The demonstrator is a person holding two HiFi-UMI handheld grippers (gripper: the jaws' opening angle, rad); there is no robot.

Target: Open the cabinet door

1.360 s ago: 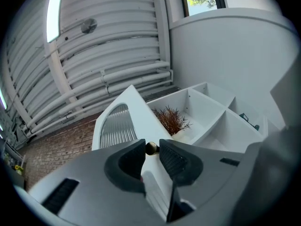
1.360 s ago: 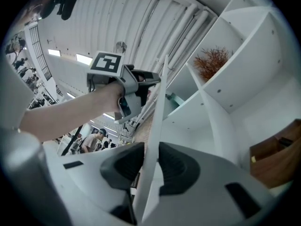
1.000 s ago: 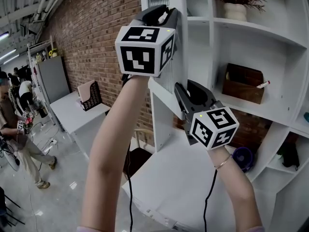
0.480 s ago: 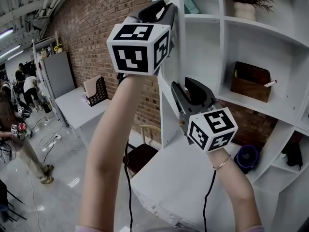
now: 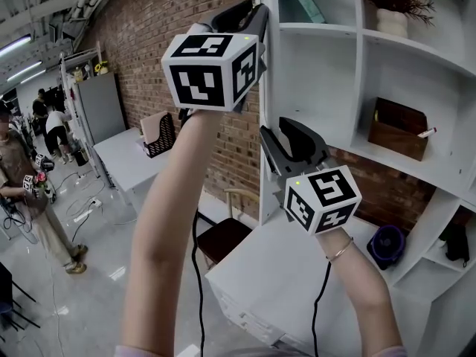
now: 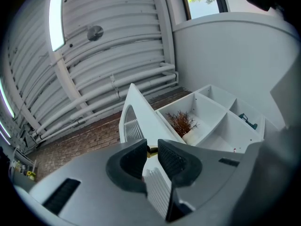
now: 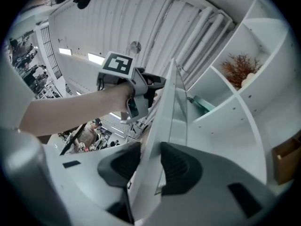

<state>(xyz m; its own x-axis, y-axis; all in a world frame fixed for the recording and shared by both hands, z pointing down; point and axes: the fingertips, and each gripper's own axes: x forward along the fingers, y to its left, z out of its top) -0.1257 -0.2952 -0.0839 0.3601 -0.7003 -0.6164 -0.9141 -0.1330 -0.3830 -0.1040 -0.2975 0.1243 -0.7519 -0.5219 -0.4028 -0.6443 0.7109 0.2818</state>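
Cabinet door (image 5: 269,99): tall white panel with a ribbed glass insert, at upper centre of the head view. Long axis vertical. It is swung out from the white shelf unit (image 5: 320,30) and stands edge-on, free edge toward the camera.

Left gripper (image 5: 249,13), top centre, sits high on that edge. Its own view shows the jaws pinching the cabinet door (image 6: 141,112) between the pads of the left gripper (image 6: 151,147); they have just been closing.

Right gripper (image 5: 290,136), centre frame, is lower on the same edge. In its view the right gripper (image 7: 150,159) straddles the cabinet door (image 7: 171,107) with jaws spread. The right pad lies against the panel, and a sliver of gap shows at the left pad. These jaws have just been opening. The left gripper (image 7: 150,86) shows above it.

Clearances:
- Left of the door is open air, bounded by the brick wall (image 5: 171,65).
- Right of the door are open shelf compartments holding a potted plant (image 5: 394,6) at upper right and a wooden box (image 5: 401,129) at right.
- Below, a white table (image 5: 275,274) fills lower centre, with a chair (image 5: 223,236) at its left edge.
- At far left are a person (image 5: 22,192) and bare floor, well apart from the door.
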